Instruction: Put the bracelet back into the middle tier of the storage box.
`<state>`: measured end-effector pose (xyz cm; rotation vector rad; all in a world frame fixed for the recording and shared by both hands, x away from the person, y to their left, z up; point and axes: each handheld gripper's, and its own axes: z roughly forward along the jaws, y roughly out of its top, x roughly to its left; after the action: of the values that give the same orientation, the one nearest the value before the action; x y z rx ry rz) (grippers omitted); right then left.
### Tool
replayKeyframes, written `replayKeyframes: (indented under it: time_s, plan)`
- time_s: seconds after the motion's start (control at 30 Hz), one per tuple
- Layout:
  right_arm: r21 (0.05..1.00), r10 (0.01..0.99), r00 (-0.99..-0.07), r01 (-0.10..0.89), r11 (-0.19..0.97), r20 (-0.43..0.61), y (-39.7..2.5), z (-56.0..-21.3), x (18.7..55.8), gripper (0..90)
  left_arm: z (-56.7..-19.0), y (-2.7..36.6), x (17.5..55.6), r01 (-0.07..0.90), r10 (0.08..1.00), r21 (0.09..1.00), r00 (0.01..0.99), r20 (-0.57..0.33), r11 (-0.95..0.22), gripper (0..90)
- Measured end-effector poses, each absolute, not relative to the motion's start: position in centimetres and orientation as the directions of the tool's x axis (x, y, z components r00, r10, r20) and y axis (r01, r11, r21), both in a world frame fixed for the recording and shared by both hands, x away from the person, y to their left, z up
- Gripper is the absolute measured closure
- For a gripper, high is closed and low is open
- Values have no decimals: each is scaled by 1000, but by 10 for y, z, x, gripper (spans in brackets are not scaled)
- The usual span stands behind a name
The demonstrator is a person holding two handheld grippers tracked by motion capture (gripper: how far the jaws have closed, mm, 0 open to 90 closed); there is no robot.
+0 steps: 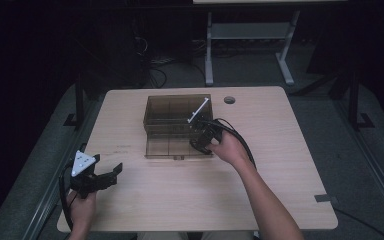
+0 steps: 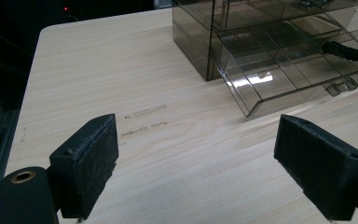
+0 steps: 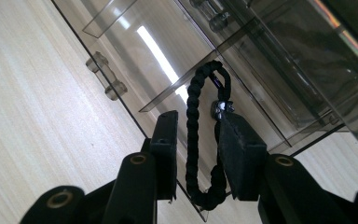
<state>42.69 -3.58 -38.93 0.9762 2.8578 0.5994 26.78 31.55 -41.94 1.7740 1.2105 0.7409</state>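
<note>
1. Right gripper (image 3: pixel 198 140) hung over the open drawer (image 1: pixel 172 146) of the smoky clear organizer box (image 1: pixel 177 114); its fingers were partly open around a black braided cord loop (image 3: pixel 193 135).
2. The loop dangled between them above the drawer.
3. Left gripper (image 1: pixel 111 175) sat well left of the box over the worktop (image 1: pixel 180 195), its fingers spread wide and empty.

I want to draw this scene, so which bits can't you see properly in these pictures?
- Braided black loop: right gripper view, its bottom end sits behind the right tongs; whether they truly pinch it is unclear.
- Same loop, high view: too small and dark beside the hand.
- Smoky plastic drawer box: left gripper view, cut off by the top and right edges.
- Left tongs: their tips run off the bottom edge.
</note>
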Motion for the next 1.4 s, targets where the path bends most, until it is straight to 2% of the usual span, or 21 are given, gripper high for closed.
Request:
replayKeyframes:
  time_s: [0.4,0.7,1.4]
  plan:
    - [399,588,-807,561,726,64,-34,-386,423,615,-419,316,268,437,934,881,358,12,-179,132]
    - [405,587,-807,560,723,67,-33,-384,421,525,-420,317,267,437,934,882,357,9,-176,133]
    - [433,586,-806,559,708,81,-38,-374,412,445,-420,316,267,437,931,881,364,10,-180,133]
